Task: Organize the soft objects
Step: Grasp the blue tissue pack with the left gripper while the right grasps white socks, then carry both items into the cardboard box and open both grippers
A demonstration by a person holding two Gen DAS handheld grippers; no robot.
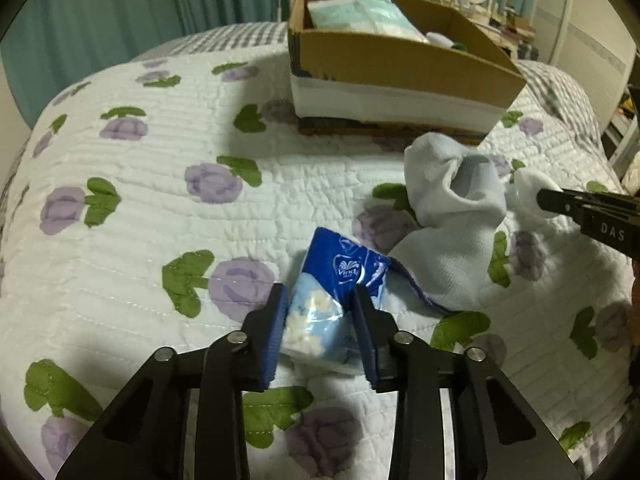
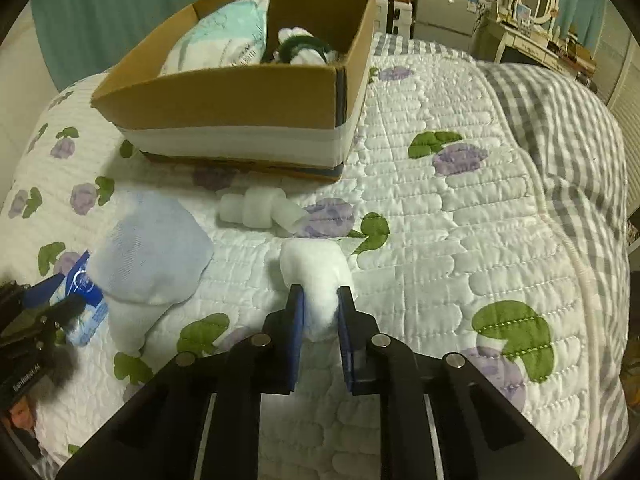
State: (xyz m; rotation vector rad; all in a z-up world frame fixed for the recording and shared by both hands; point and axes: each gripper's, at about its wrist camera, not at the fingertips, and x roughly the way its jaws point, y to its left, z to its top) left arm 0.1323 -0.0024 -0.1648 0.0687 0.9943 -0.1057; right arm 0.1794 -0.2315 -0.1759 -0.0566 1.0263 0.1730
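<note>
Quilted floral bedspread (image 2: 440,208) carries a cardboard box (image 2: 240,104); left claw (image 1: 320,300) pinches a blue tissue pack (image 1: 336,292), right claw (image 2: 320,300) grips a white cotton wad (image 2: 316,276) beside a pale-blue sock (image 2: 152,256).

Glossy plastic tissue pack (image 1: 340,300), fluffy cotton wad (image 2: 314,276), matt cardboard box (image 2: 248,96).

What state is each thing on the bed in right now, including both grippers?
left gripper: shut on the tissue pack
right gripper: shut on the cotton wad
pale blue sock: loose, crumpled on the quilt
cardboard box: open, partly filled
white roll: lying beside the box
</note>
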